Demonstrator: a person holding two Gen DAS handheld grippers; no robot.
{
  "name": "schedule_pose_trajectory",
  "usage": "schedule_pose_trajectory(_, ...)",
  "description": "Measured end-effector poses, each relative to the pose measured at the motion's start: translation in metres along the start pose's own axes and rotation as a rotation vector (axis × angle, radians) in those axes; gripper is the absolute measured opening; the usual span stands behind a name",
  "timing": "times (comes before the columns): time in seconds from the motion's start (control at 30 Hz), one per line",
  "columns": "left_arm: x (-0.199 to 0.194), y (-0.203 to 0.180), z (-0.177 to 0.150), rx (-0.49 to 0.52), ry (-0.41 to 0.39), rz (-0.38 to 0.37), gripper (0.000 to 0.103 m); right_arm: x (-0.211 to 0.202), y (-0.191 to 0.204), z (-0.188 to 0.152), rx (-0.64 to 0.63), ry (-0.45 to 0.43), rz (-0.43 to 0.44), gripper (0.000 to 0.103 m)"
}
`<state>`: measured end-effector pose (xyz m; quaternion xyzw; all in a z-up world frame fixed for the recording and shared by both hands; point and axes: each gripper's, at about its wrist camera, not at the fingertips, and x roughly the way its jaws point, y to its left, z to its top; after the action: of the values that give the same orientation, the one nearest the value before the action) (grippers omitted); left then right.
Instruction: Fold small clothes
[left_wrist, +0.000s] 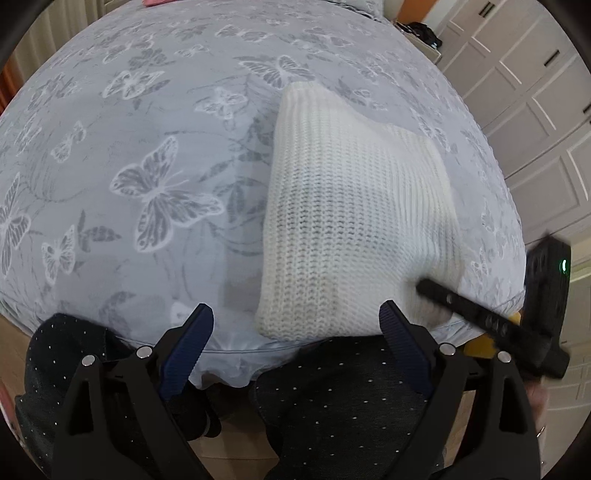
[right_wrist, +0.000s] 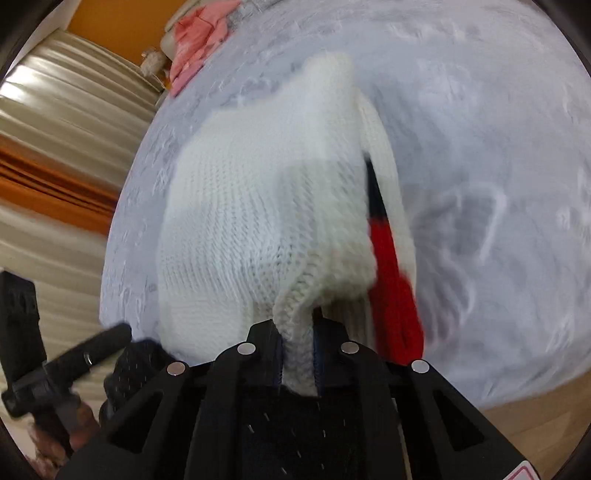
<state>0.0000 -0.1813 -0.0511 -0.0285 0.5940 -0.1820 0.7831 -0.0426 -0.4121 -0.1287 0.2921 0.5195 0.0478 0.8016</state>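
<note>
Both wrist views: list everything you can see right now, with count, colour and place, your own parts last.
Sweater: one, white knit, on the bed near its front edge, partly folded; a red and black part shows at its right side in the right wrist view.
Bedspread: one, grey-blue with butterfly print, covering the bed.
Pink clothes: one pile, pink, far corner of the bed.
Wardrobe: one, white panelled doors, to the right of the bed.
Curtain: one, beige with an orange band, left of the bed.
Left gripper: black with blue pads, open, empty, at the bed's front edge.
Right gripper: black, shut on the sweater's near edge.
</note>
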Motion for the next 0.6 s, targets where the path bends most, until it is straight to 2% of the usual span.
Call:
schedule_pose_trajectory(0.1,-0.004,-0.009,0.002,0.050,-0.026,0.027,0.089,-0.046,0.030,0.014,-0.129,-0.129,-0.049,0.010)
schedule_pose_trajectory(0.17,-0.004,-0.014,0.004,0.077,-0.040,0.049,0.089,-0.057,0.032,0.015,-0.149,-0.144,-0.085,0.010)
schedule_pose_trajectory(0.23,0.000,-0.019,0.006,0.095,-0.040,0.057,0.089,-0.042,0.018,0.011,-0.147,-0.101,-0.155,0.012)
schedule_pose_trajectory(0.3,0.004,-0.023,0.007,0.102,-0.033,0.053,0.089,-0.008,-0.004,0.001,-0.140,-0.006,-0.236,0.019)
schedule_pose_trajectory(0.33,0.005,-0.024,0.008,0.103,-0.031,0.056,0.089,0.008,-0.013,-0.005,-0.122,0.046,-0.252,0.032)
schedule_pose_trajectory(0.37,0.006,-0.025,0.008,0.105,-0.028,0.060,0.089,0.005,-0.013,-0.006,-0.107,0.028,-0.256,0.038)
schedule_pose_trajectory(0.5,0.010,-0.030,0.010,0.126,-0.021,0.067,0.089,-0.039,-0.001,0.006,-0.067,-0.108,-0.210,0.041)
schedule_pose_trajectory(0.6,0.014,-0.033,0.014,0.127,-0.021,0.053,0.089,-0.051,0.001,0.022,-0.071,-0.136,-0.177,0.043)
